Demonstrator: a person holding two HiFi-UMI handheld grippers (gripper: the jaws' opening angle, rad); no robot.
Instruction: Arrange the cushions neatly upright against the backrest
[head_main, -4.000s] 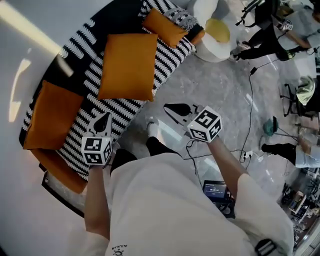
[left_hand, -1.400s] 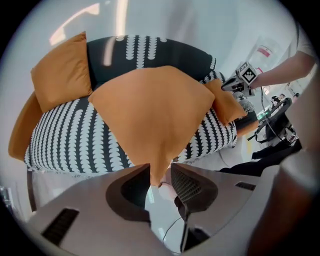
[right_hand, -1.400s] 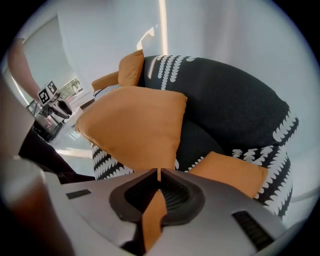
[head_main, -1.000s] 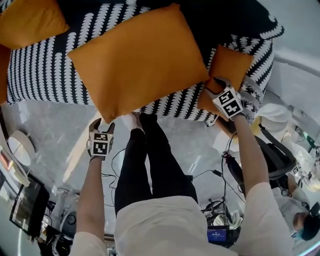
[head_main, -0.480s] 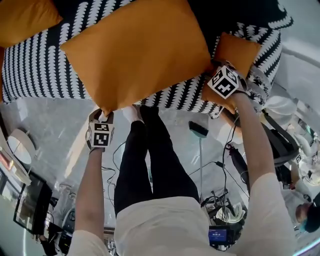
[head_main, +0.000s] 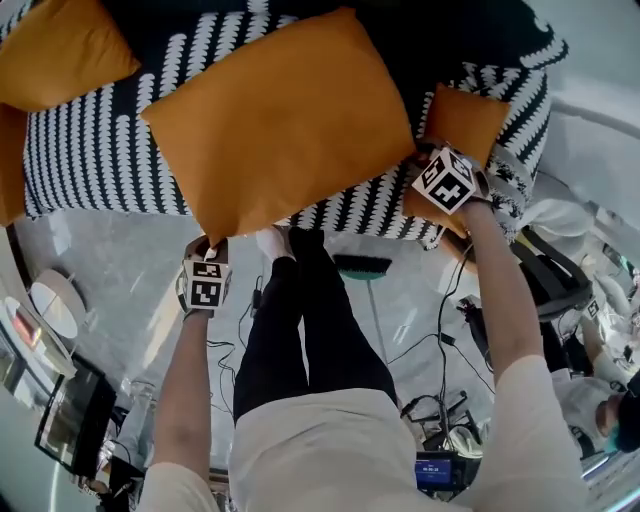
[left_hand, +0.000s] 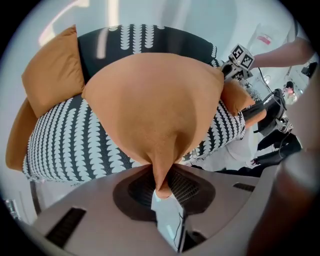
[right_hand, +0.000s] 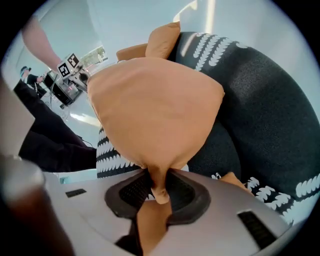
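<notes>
A large orange cushion (head_main: 285, 120) lies flat on the black-and-white patterned sofa (head_main: 100, 150). My left gripper (head_main: 207, 245) is at its near left corner, and my right gripper (head_main: 425, 160) is at its near right corner. In the left gripper view the jaws (left_hand: 162, 182) have just been closing and now pinch the cushion (left_hand: 155, 100) by its corner tip. The right gripper view shows the same: the jaws (right_hand: 159, 187) have just closed on a corner of the cushion (right_hand: 155, 105). Both grippers point steeply down.
A smaller orange cushion (head_main: 462, 130) lies just beyond the right gripper, beside a patterned one (head_main: 515, 185). Two more orange cushions (head_main: 60, 50) (head_main: 10, 165) sit at the sofa's left end. My legs, cables and a green brush (head_main: 362, 266) are on the floor below.
Four seconds ago both grippers hung away from the sofa. They have since reached the big cushion's near corners, and their jaws have closed on the corner tips.
</notes>
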